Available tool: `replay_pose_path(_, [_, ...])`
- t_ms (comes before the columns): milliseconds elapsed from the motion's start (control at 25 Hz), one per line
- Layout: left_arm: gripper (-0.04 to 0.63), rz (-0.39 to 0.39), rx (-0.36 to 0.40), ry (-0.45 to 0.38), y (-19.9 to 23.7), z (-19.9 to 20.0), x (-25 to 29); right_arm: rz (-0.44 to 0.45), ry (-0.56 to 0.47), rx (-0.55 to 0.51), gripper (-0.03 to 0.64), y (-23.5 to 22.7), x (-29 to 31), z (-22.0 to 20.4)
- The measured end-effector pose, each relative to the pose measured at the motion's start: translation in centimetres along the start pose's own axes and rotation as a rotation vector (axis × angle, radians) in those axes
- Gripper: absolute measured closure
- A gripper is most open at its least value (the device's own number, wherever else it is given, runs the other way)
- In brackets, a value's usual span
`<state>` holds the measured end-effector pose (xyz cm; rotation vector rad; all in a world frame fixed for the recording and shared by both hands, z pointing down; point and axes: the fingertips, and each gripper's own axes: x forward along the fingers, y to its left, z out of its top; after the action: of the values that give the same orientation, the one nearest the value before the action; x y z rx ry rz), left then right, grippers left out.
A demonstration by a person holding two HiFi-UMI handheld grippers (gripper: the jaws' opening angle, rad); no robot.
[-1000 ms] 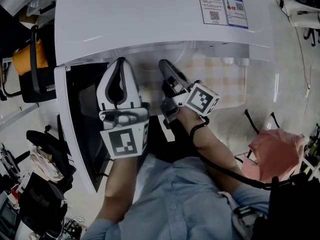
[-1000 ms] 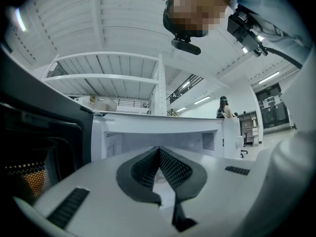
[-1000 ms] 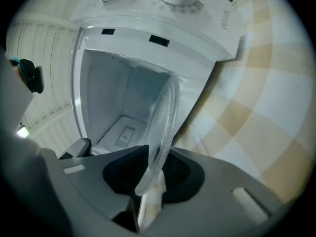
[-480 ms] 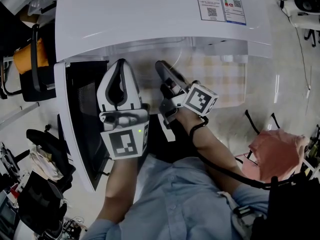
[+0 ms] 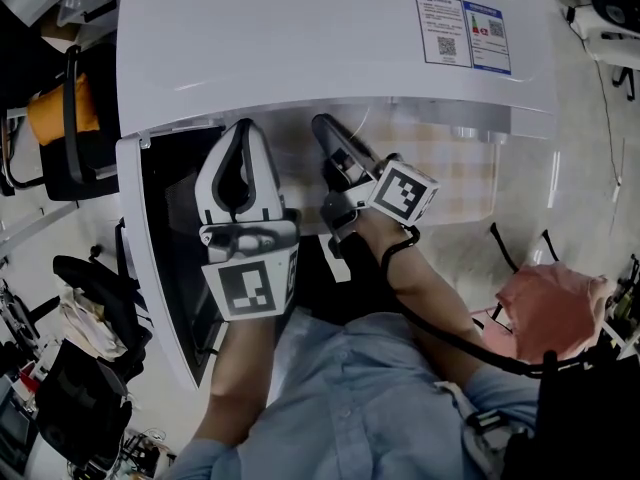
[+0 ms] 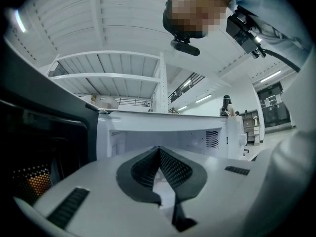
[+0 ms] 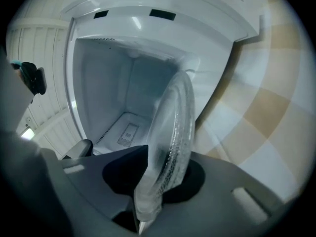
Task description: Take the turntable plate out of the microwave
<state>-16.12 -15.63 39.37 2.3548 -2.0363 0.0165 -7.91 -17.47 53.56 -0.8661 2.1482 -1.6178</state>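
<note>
Ahead of both tools in the head view sits the white microwave (image 5: 320, 38), with its door (image 5: 160, 268) swung wide open on the outer side of the left gripper (image 5: 243, 128). That one just hangs at the cavity mouth, not doing much. On its inner side, the right gripper (image 5: 325, 126) pokes its tips under the oven's top lip, with checked cloth (image 5: 440, 168) off to its outer side. Can't really make out the glass from up here.

Left gripper view: the jaws are pressed together at the tips with nothing between them, and the open cavity (image 6: 163, 135) is straight ahead. So it's a spare hand for now.

Right gripper view is where it's at. The turntable plate (image 7: 173, 132) shows edge-on, and its near rim is pinched between the jaws, which have just been closing in on it. From the grip the glass runs forward toward the cavity mouth. The bare oven floor (image 7: 129, 131) is on one side of the jaws and the cloth is on the other.

My read on progress:
- **Door open:** done.
- **Plate grabbed and up off the floor:** looks done.
- **What's left:** drawing it fully clear of the opening and setting it down somewhere.

The far rim looks close to the front frame, so I'd guess we're roughly halfway.
</note>
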Motion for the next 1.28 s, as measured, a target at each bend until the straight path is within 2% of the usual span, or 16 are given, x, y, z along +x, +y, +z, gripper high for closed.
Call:
replay_pose_path(80, [0.588, 0.001, 0.0, 0.001, 0.2, 0.0, 0.1, 0.001, 0.007, 0.005, 0.554, -0.2, 0.2, -0.1])
replay_pose_path(360, [0.588, 0.011, 0.004, -0.007, 0.3, 0.2, -0.3, 0.076, -0.028, 0.106, 0.578, -0.1, -0.9, 0.0])
replay_pose_path(1280, [0.588, 0.026, 0.044, -0.036, -3.0, 2.0, -4.5, 0.14, -0.002, 0.177, 0.589, 1.4, -6.9, -1.3])
